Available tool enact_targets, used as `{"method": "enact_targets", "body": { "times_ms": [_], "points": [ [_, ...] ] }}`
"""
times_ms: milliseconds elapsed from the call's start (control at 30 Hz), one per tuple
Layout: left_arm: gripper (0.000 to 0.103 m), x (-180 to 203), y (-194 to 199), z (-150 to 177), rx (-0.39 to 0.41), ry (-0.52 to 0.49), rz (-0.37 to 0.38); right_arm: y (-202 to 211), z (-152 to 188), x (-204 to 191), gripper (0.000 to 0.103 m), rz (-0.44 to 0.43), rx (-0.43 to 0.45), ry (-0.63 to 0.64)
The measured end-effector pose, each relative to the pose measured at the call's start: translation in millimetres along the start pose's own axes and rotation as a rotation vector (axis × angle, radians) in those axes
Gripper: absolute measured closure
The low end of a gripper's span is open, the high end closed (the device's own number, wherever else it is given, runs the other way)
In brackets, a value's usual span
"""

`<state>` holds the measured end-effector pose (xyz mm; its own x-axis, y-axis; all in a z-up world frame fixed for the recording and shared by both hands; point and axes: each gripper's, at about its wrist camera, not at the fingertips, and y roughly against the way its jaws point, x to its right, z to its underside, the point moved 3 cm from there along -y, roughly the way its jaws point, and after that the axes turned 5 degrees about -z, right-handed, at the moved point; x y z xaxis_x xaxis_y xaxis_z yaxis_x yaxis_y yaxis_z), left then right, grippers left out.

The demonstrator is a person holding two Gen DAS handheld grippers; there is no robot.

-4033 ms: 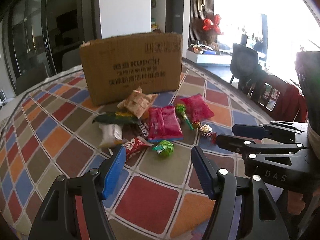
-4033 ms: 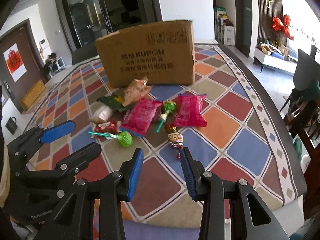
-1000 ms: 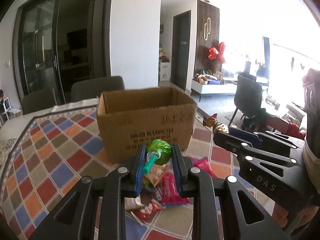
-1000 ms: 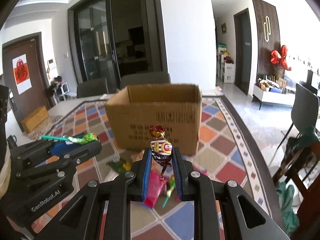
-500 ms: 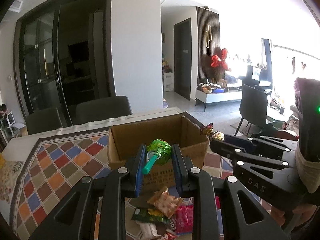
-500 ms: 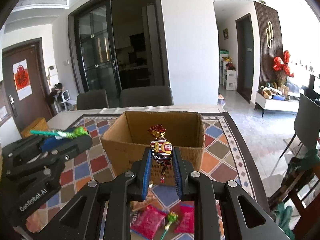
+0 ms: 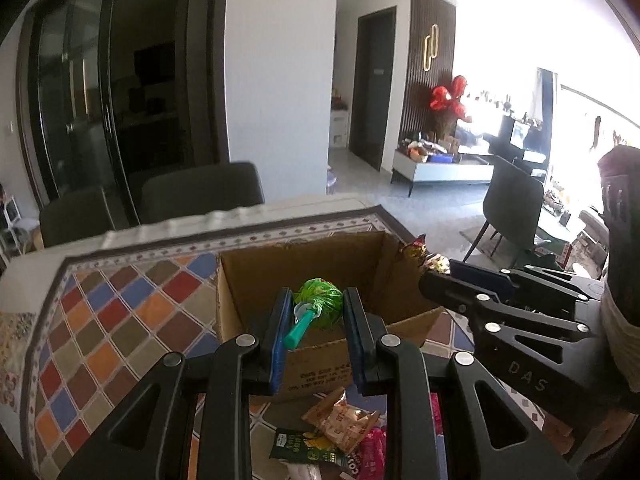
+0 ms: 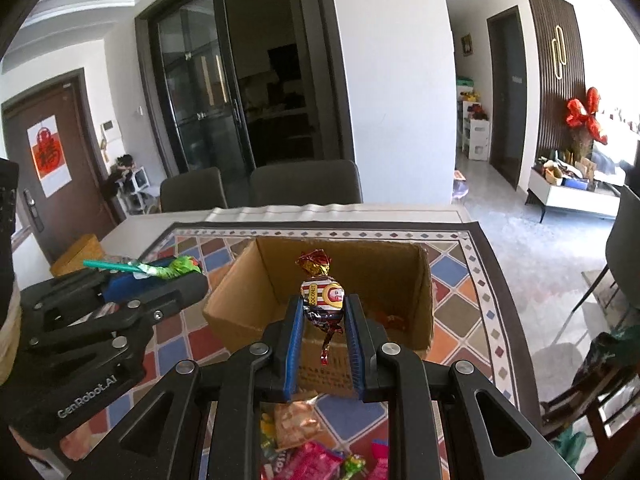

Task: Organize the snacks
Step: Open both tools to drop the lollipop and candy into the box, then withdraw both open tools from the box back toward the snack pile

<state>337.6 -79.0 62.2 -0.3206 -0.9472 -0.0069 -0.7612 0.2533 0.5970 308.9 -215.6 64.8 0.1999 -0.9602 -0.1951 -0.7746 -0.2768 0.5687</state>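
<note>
Side by side above the open cardboard box [image 8: 404, 280], the left gripper [image 7: 316, 316] pinches a green lollipop [image 7: 320, 304] while the right gripper [image 8: 323, 320] clamps a foil-wrapped candy [image 8: 322, 294]; loose snack packets [image 8: 308, 460] lie beneath both tools.

White pillar [image 8: 384, 80], dark glass doors [image 8: 208, 108], grey chairs [image 8: 306, 182], brown door [image 8: 52, 160], sunlit lounge.

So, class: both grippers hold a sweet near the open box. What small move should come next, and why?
Probably ease both grippers a little further forward over the cardboard box, then let go. The left gripper is shut on the green lollipop, the right gripper on the wrapped candy, both near the box's near edge.
</note>
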Motion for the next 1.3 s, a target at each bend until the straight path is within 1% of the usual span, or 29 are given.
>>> {"method": "enact_targets", "body": {
  "times_ms": [133,333,467,667,700,733,767,800,833,867,1000,1033,1167,1300],
  "points": [
    [0.077,-3.1,-16.9,-5.1,-0.031,-0.009,-0.019,-16.4,-9.2,3.5,0.081,0.011,-0.029,-0.001],
    [0.077,-8.0,-42.4,-13.9,-0.082,-0.006,-0.024,-36.7,-15.1,13.8,0.081,0.021,-0.064,-0.022],
    [0.077,-9.5,-56.5,-15.8,-0.122,0.032,-0.009,-49.4,-17.7,20.8,0.081,0.007,-0.089,-0.055],
    [0.076,-11.1,-70.6,-16.1,-0.147,0.046,-0.015,-66.4,-19.0,27.8,0.081,-0.006,-0.122,-0.094],
    [0.072,-11.8,-70.6,-16.2,-0.144,0.046,-0.021,-68.4,-19.1,28.7,0.081,-0.005,-0.125,-0.097],
    [0.061,-12.3,-70.7,-17.3,-0.142,0.046,-0.029,-69.8,-18.4,29.0,0.081,0.0,-0.128,-0.103],
    [0.054,-13.4,-69.6,-17.7,-0.137,0.046,-0.044,-70.8,-17.7,30.5,0.078,0.014,-0.131,-0.114],
    [0.043,-14.9,-68.3,-17.4,-0.133,0.046,-0.06,-70.8,-18.0,31.5,0.065,0.022,-0.132,-0.12],
    [0.042,-16.3,-66.5,-17.3,-0.13,0.047,-0.073,-70.6,-17.9,33.3,0.055,0.029,-0.131,-0.13],
    [0.042,-17.5,-64.3,-16.4,-0.125,0.046,-0.08,-69.1,-17.1,34.7,0.054,0.04,-0.125,-0.142],
    [0.04,-18.2,-52.1,-11.0,-0.114,0.033,-0.093,-63.4,-14.0,32.3,0.054,0.067,-0.121,-0.125],
    [0.038,-18.3,-48.1,-8.8,-0.109,0.031,-0.093,-60.5,-12.0,30.9,0.054,0.067,-0.118,-0.123],
    [0.037,-17.5,-33.4,-0.3,-0.107,0.037,-0.078,-49.0,-5.5,24.5,0.054,0.061,-0.1,-0.117],
    [0.036,-16.8,-15.8,7.0,-0.083,0.033,-0.097,-35.5,-0.3,15.9,0.054,0.044,-0.079,-0.106]
  ]
}}
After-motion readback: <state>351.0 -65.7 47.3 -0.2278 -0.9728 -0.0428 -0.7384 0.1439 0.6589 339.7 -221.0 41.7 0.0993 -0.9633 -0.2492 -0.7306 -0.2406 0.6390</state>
